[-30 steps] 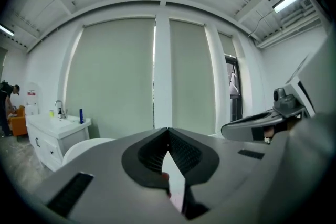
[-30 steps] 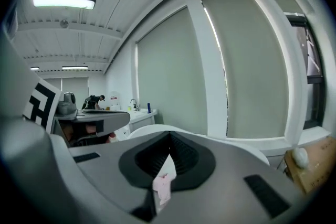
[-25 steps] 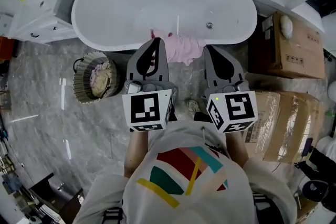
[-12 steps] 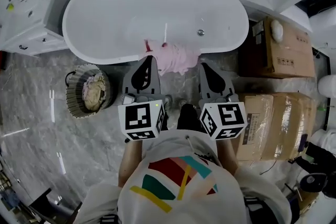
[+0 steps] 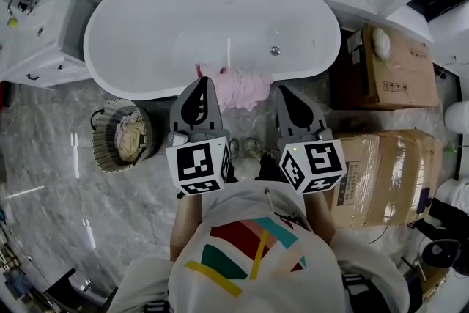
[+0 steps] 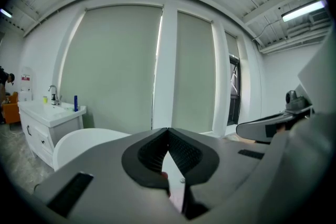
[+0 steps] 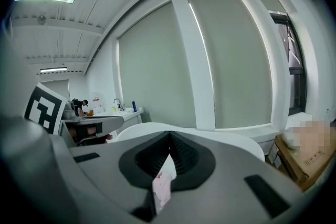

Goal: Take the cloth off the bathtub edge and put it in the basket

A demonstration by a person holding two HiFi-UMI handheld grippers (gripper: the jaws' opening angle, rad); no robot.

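Where it drapes over the near rim of the white oval bathtub (image 5: 161, 26), the crumpled pink cloth (image 5: 238, 84) lies between my two claws. My left gripper (image 5: 205, 82), jaws pressed together, points at the cloth's left end. My right gripper (image 5: 283, 90), jaws likewise pressed together, sits just beside its right end. The round woven basket (image 5: 102, 150), with pale fabric (image 5: 124, 139) inside, stands on the grey marbled floor (image 5: 58, 187) to my left, well apart from the cloth.

White shirt (image 5: 253, 271) (red, teal, yellow stripes), grey left claw (image 5: 202, 82), grey right claw (image 5: 283, 91)
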